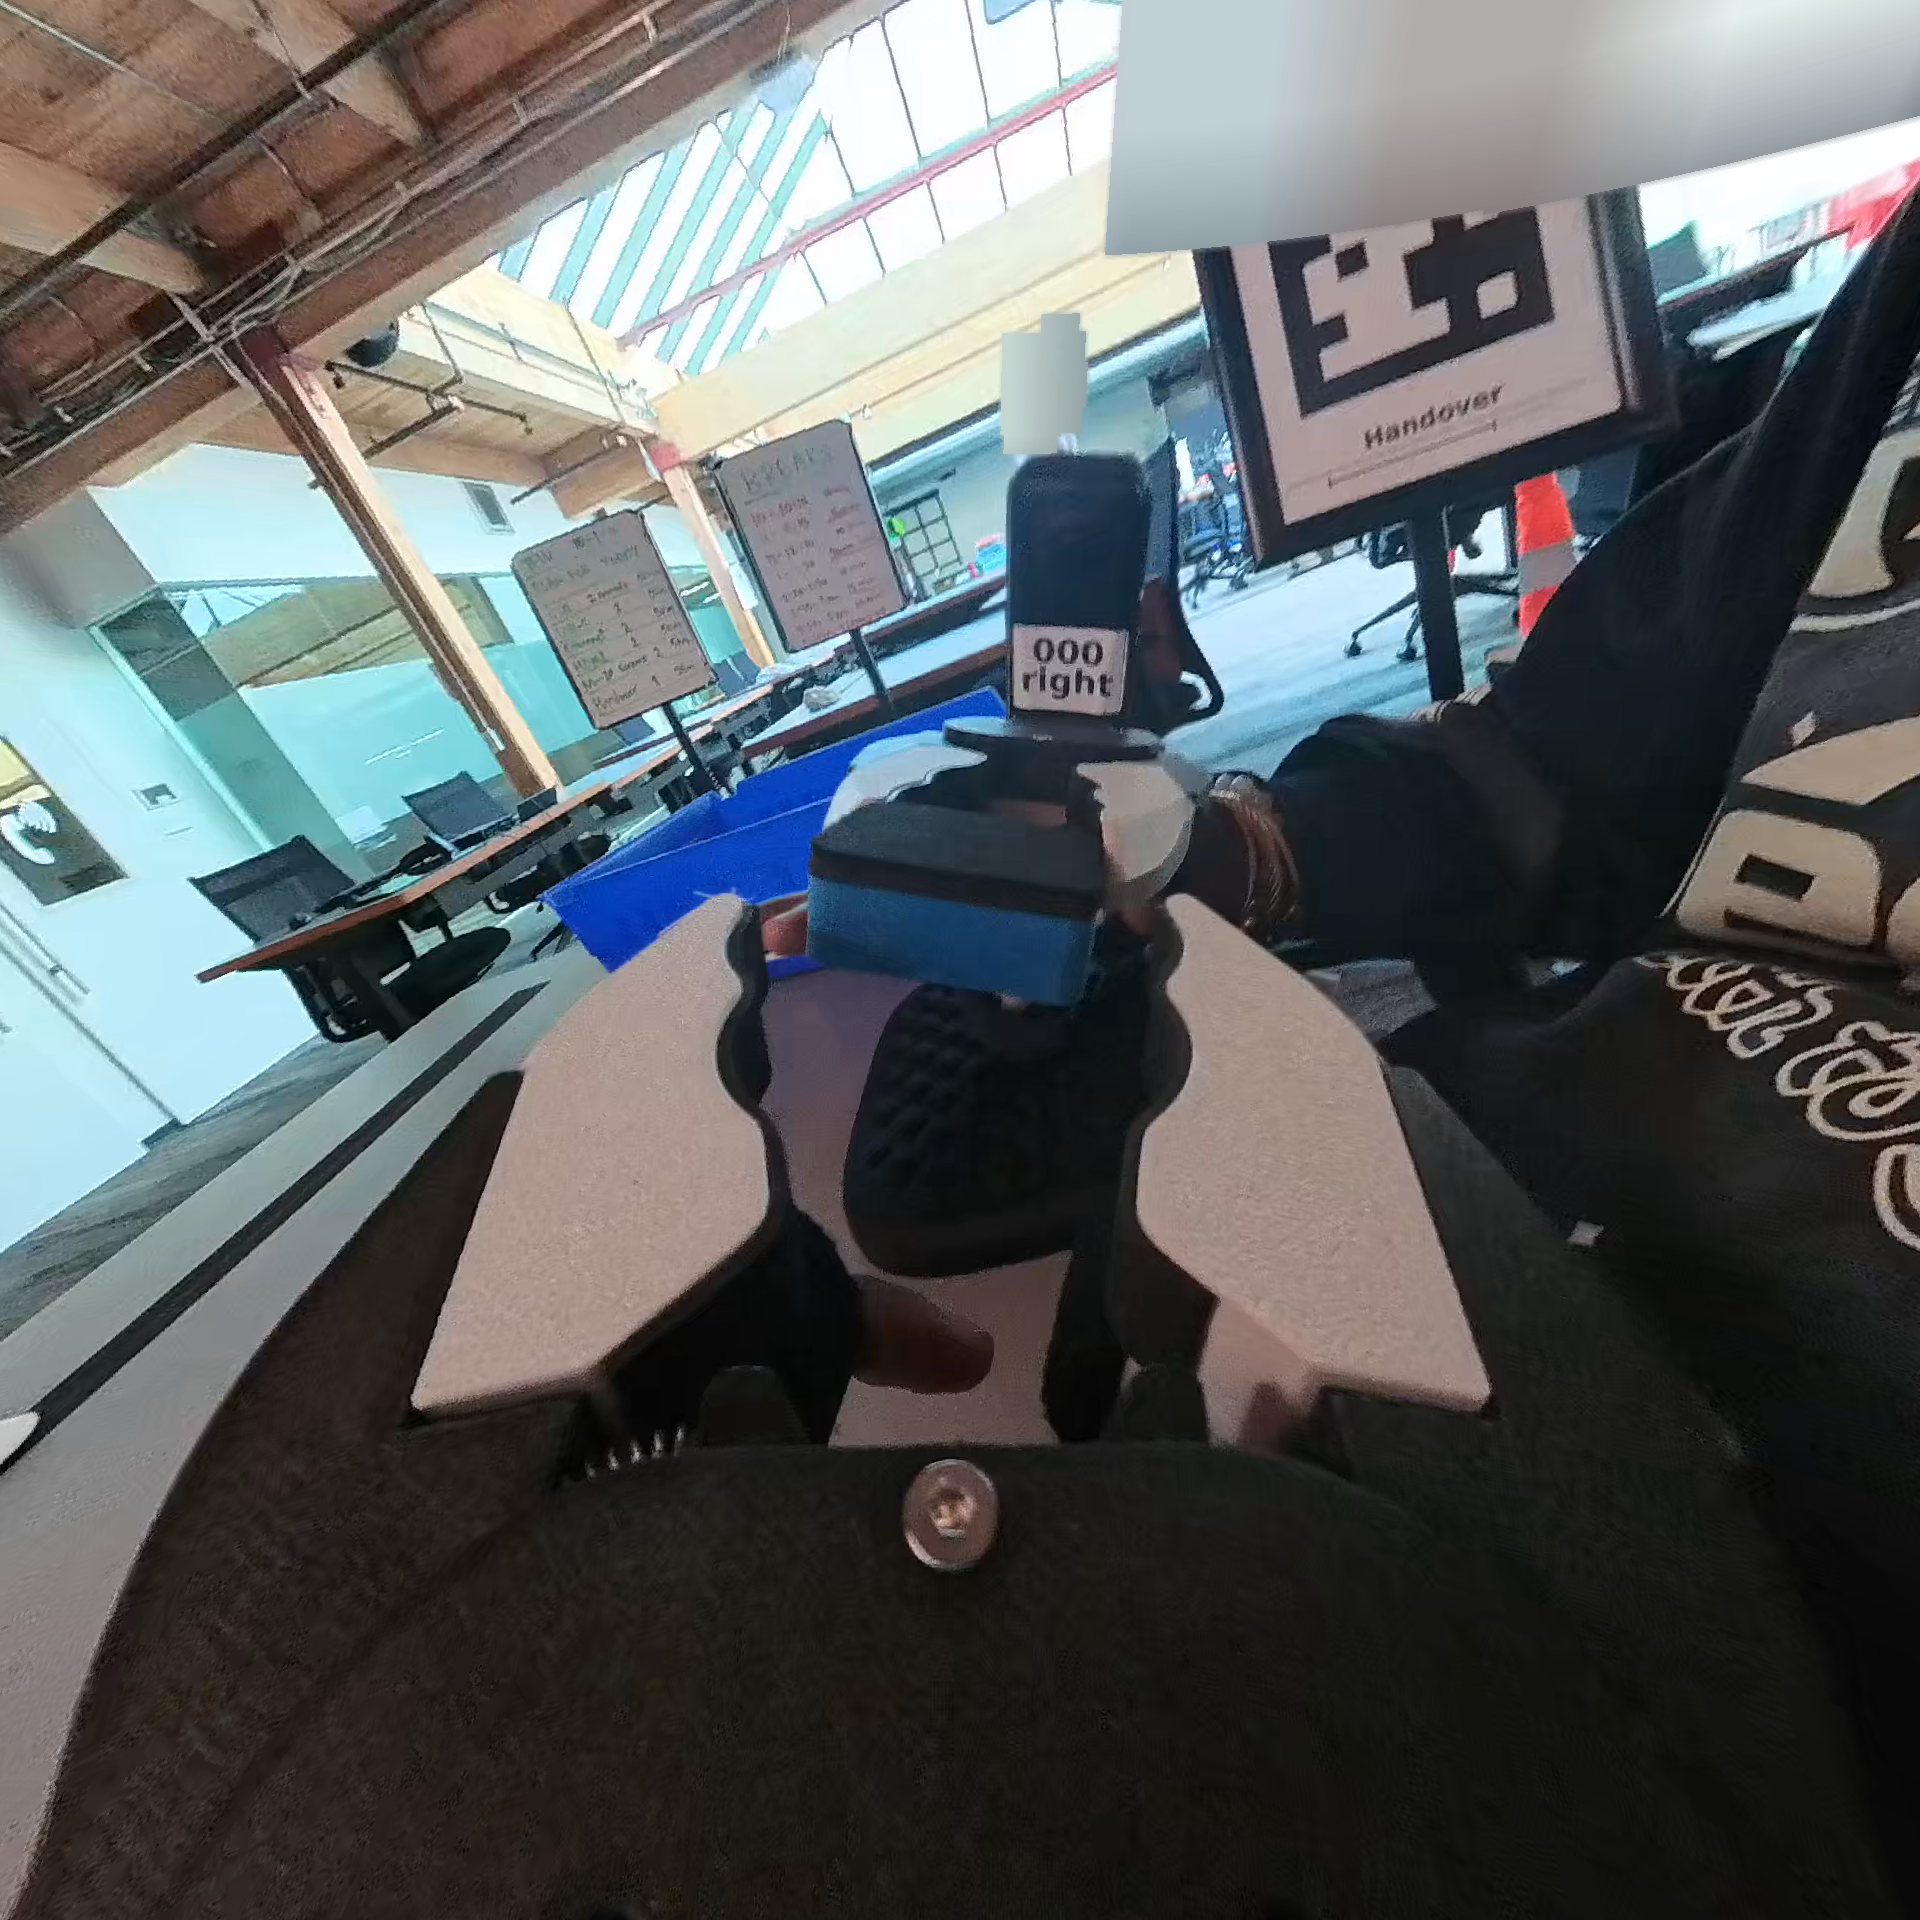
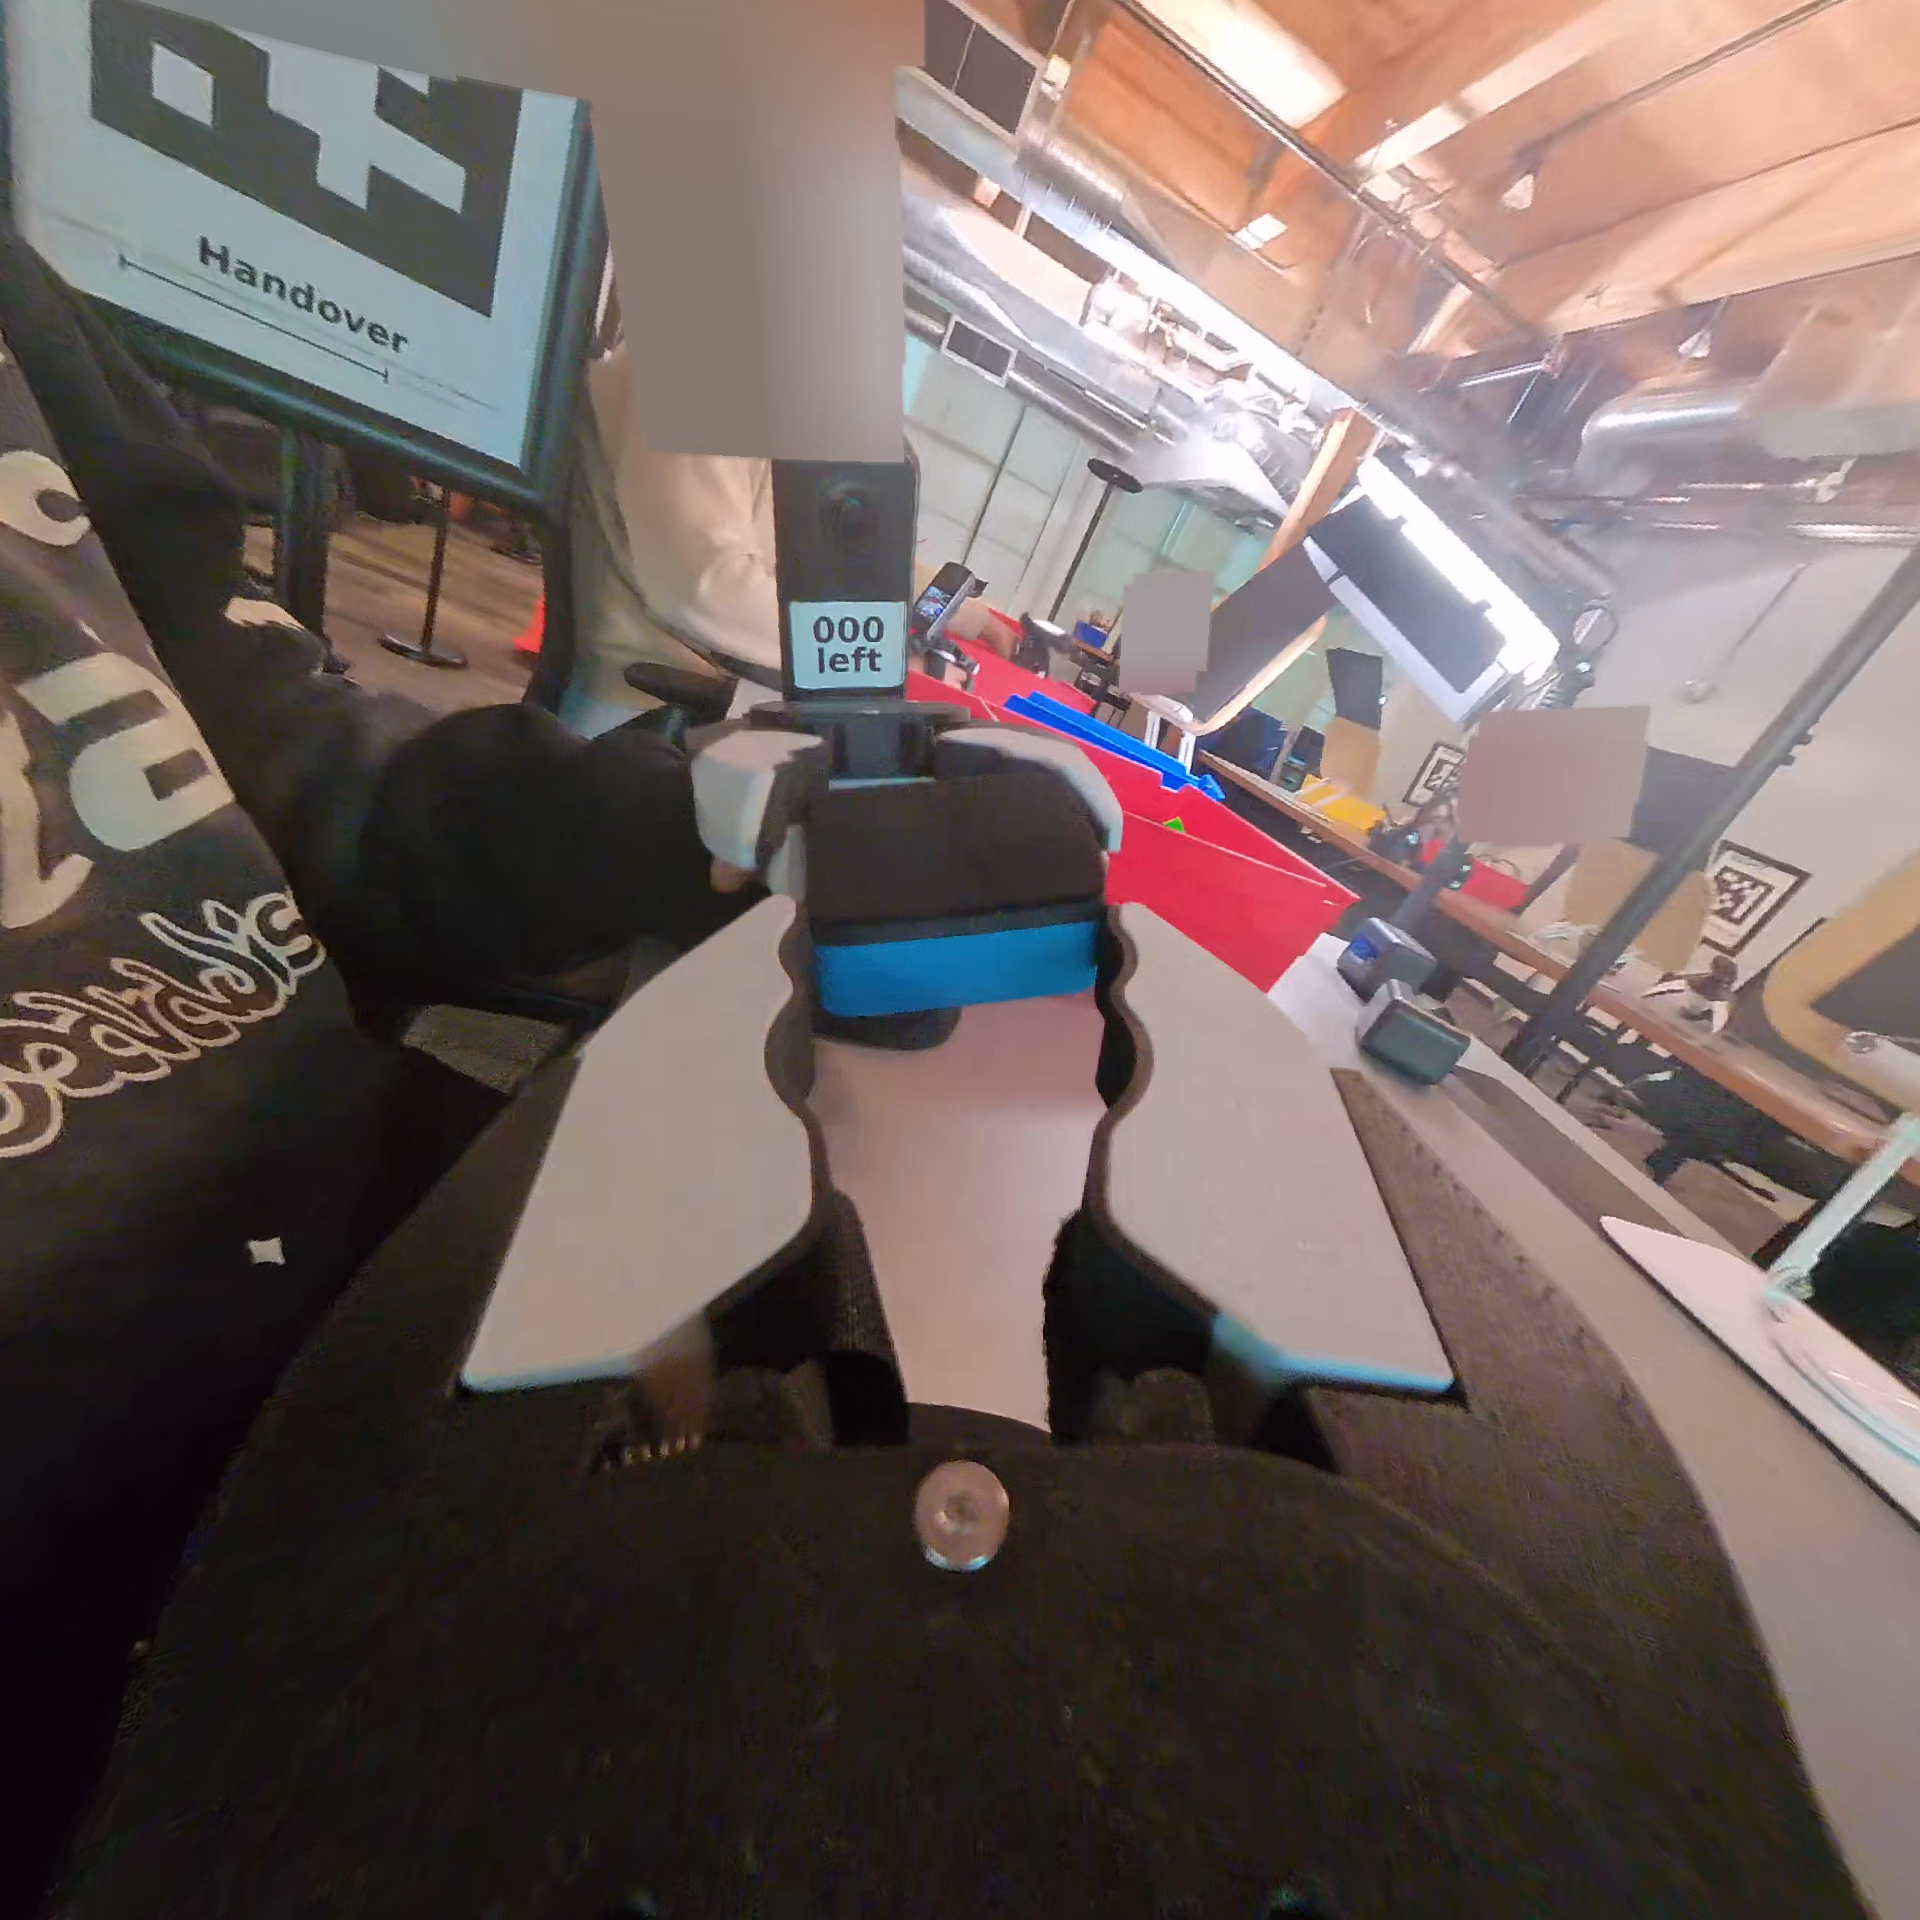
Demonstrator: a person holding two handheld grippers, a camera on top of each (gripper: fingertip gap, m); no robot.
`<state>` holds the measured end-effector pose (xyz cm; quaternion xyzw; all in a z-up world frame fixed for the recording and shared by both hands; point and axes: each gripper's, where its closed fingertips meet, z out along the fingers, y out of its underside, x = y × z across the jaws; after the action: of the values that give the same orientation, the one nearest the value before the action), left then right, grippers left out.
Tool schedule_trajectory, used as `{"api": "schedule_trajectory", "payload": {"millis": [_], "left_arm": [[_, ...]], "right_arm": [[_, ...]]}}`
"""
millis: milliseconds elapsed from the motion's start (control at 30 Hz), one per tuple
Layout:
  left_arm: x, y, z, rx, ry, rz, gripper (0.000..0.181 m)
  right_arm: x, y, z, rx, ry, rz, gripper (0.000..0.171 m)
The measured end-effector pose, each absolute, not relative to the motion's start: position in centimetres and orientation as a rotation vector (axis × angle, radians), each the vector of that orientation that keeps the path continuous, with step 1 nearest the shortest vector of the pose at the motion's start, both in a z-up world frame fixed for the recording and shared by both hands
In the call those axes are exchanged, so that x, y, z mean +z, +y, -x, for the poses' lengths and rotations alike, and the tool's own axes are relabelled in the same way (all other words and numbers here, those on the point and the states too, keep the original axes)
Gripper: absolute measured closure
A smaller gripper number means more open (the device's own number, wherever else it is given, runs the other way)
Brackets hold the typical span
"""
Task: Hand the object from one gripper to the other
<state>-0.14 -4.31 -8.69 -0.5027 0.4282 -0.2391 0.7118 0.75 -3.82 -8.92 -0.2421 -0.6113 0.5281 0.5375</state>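
The left gripper (image 1: pixel 951 935) has its grey fingers (image 1: pixel 644 1143) spread, jaws apart. A blue-and-black block (image 1: pixel 951 925) sits at their tips; whether they pinch it is unclear. The right gripper (image 2: pixel 951 940) closes on the same block (image 2: pixel 956 935). A blue bin (image 1: pixel 707 873) stands behind, and a red bin (image 2: pixel 1216 894) on the other side.

Overhead, a timber-beamed ceiling (image 1: pixel 156 135) carries a slanted glass skylight (image 1: pixel 831 145). Long wooden desks (image 1: pixel 416 883) with black office chairs (image 1: pixel 312 914) fill the floor beside pale walls (image 1: pixel 135 644).
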Motion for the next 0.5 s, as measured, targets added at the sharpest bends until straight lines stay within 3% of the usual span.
{"api": "schedule_trajectory", "payload": {"millis": [333,400,500], "left_arm": [[-9.8,-3.7,0.3,-0.588,0.950,1.255,0.126],[-9.3,-3.4,1.0,-0.713,0.865,1.311,0.126],[-8.8,-3.8,1.5,-0.920,0.782,1.345,0.125]], "right_arm": [[-9.2,-4.0,-0.4,1.165,-1.454,0.535,0.118],[-9.0,-3.6,-0.6,1.000,-1.411,0.417,0.105],[-9.1,-3.2,-0.8,0.628,-1.389,0.221,0.109]]}}
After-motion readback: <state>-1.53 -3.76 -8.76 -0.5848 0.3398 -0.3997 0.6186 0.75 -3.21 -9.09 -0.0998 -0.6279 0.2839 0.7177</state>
